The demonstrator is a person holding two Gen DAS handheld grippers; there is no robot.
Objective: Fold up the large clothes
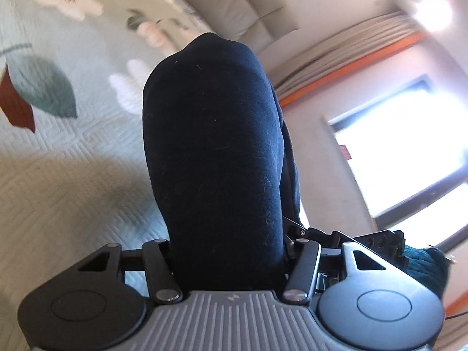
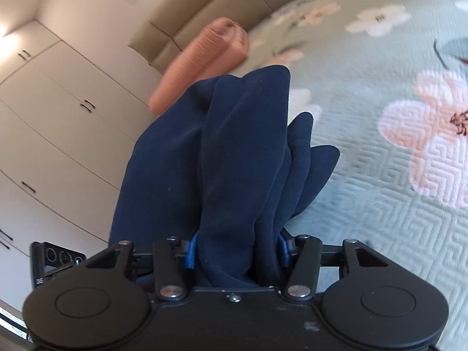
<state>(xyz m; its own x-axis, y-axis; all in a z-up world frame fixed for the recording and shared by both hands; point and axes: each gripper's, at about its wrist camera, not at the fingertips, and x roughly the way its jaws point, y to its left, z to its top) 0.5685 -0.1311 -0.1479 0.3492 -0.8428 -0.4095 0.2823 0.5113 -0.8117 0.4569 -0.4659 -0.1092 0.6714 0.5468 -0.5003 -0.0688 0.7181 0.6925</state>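
Floral bedspread (image 1: 58, 175), pale green with white and pink flowers, fills the left of the left wrist view; a beige headboard (image 1: 234, 8), a curtain and a bright window (image 1: 409, 152) lie to the right. The left tongs (image 1: 228, 251) are closed on a bunched portion of the dark navy garment (image 1: 213, 146). The cloth rises straight ahead from between the fingers, along the axis of the tongs, and hides the fingertips. The garment is lifted clear of the bed at this grip. A blurred pink item sits at the top edge; its identity cannot be determined.

Right wrist view: white wardrobe doors (image 2: 58, 117) stand to the left and the bedspread (image 2: 380, 204) lies to the right. The right tongs (image 2: 234, 251) are closed on several gathered layers of the same garment (image 2: 228, 161), pinched between the blue pads (image 2: 190, 251). The folds extend forward and slightly right, toward the bed. A folded pink item (image 2: 204, 58) lies beyond, near the headboard.

Judgement: both tongs hold the garment in the air, with the bed below and ahead. The next move depends on spreading the two grips apart so that the cloth's long axis runs between them. Neither view shows which hand is nearer the bed.
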